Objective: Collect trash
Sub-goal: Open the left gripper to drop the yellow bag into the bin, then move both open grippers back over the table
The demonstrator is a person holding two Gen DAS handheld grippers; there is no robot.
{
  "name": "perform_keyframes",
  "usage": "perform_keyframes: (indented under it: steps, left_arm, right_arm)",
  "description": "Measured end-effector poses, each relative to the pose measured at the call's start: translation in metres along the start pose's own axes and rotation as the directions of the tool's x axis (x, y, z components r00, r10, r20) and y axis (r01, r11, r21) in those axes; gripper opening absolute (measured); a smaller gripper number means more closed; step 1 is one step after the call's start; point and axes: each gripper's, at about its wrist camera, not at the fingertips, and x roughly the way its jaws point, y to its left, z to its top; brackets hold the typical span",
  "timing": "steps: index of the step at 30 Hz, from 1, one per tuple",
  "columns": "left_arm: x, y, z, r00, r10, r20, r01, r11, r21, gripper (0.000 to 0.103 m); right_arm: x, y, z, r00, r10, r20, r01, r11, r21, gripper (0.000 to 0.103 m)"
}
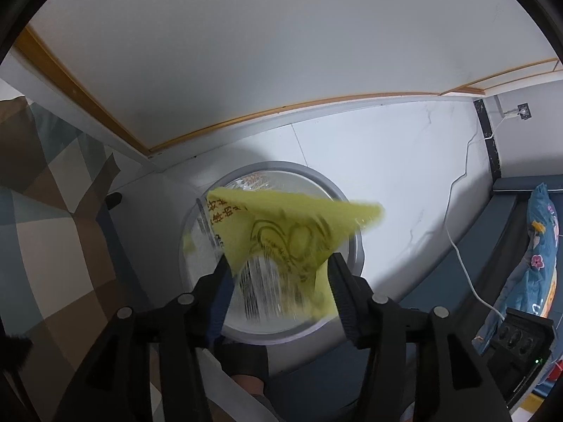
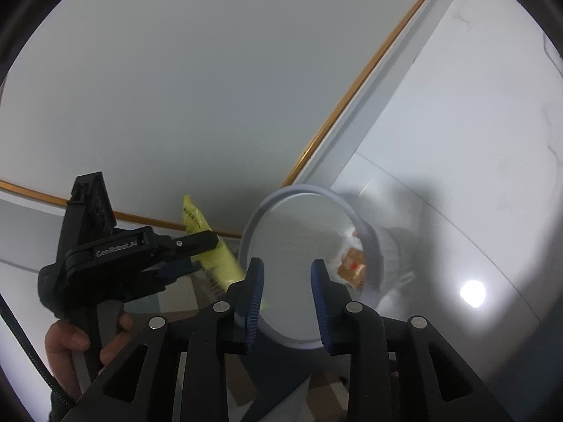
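- White marbled floor tiles meet a pale wall beside a round grey plastic trash bin.
- Left gripper clamps a crumpled yellow printed wrapper, hanging directly above the bin's mouth.
- Right gripper gapes, holding nothing, beside the bin.
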Motion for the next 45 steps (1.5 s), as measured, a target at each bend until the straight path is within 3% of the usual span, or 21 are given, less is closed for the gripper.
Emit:
perform_keyframes:
  steps: [3, 6, 13, 16, 19, 23, 26, 30, 32, 35, 37, 39, 42, 45]
  left_arm:
    - [-0.002, -0.002, -0.002, 1.0, 0.004, 0.001, -0.004, 1.0, 0.005, 0.055]
    - [-0.001, -0.004, -0.006, 1.0, -0.003, -0.024, 0.003, 1.0, 0.022, 0.065]
    - [-0.015, -0.004, -0.02, 1.0, 0.005, -0.017, -0.004, 0.998, 0.055, 0.067]
    - [-0.042, -0.007, -0.034, 0.998, -0.049, 0.047, 0.044, 0.993, 0.107, 0.067]
    - [-0.074, -0.01, -0.048, 0.989, -0.039, 0.14, 0.018, 0.989, 0.145, 0.067]
    - [-0.126, -0.008, -0.067, 0.961, 0.012, 0.275, -0.05, 0.99, 0.129, 0.067]
    - [-0.165, -0.006, -0.079, 0.938, 0.009, 0.346, -0.051, 0.993, 0.11, 0.067]
    - [-0.219, -0.005, -0.103, 0.881, 0.015, 0.474, -0.083, 0.989, 0.122, 0.068]
    - [-0.243, -0.003, -0.116, 0.849, 0.027, 0.528, -0.105, 0.988, 0.118, 0.076]
    - [-0.278, 0.008, -0.138, 0.798, 0.038, 0.602, -0.127, 0.986, 0.105, 0.078]
    - [-0.298, 0.021, -0.152, 0.763, 0.051, 0.644, -0.139, 0.987, 0.087, 0.079]
    - [-0.314, 0.034, -0.164, 0.731, 0.065, 0.679, -0.142, 0.988, 0.058, 0.079]
    - [-0.334, 0.05, -0.181, 0.682, 0.074, 0.728, -0.13, 0.991, 0.022, 0.083]
    - [-0.353, 0.071, -0.206, 0.618, 0.115, 0.777, -0.145, 0.989, -0.03, 0.09]
  right_arm:
    - [-0.003, -0.001, -0.001, 1.0, -0.002, 0.009, 0.002, 1.0, -0.002, 0.028]
    - [-0.007, -0.001, -0.001, 1.0, 0.001, 0.016, -0.001, 1.0, -0.002, 0.028]
    - [-0.026, 0.004, -0.002, 0.999, 0.008, 0.037, -0.008, 1.0, -0.013, 0.028]
    - [-0.038, 0.009, -0.002, 0.999, 0.013, 0.049, -0.012, 1.0, -0.017, 0.028]
    - [-0.056, 0.018, -0.003, 0.997, 0.017, 0.076, -0.014, 0.999, -0.034, 0.028]
    - [-0.073, 0.034, -0.004, 0.994, 0.03, 0.105, -0.022, 0.997, -0.07, 0.029]
    - [-0.097, 0.058, -0.006, 0.99, 0.025, 0.135, -0.005, 0.989, -0.148, 0.029]
    - [-0.13, 0.092, -0.013, 0.981, 0.041, 0.188, 0.004, 0.973, -0.23, 0.031]
    - [-0.147, 0.108, -0.019, 0.973, 0.052, 0.223, 0.007, 0.966, -0.257, 0.035]
    - [-0.172, 0.133, -0.03, 0.96, 0.089, 0.266, -0.006, 0.954, -0.3, 0.04]
    - [-0.183, 0.148, -0.042, 0.948, 0.094, 0.304, 0.01, 0.946, -0.324, 0.048]
    - [-0.194, 0.164, -0.05, 0.929, 0.073, 0.362, 0.051, 0.946, -0.32, 0.067]
    - [-0.207, 0.188, -0.063, 0.911, 0.112, 0.397, 0.034, 0.939, -0.342, 0.071]
    - [-0.214, 0.221, -0.083, 0.901, 0.146, 0.409, 0.037, 0.912, -0.409, 0.079]
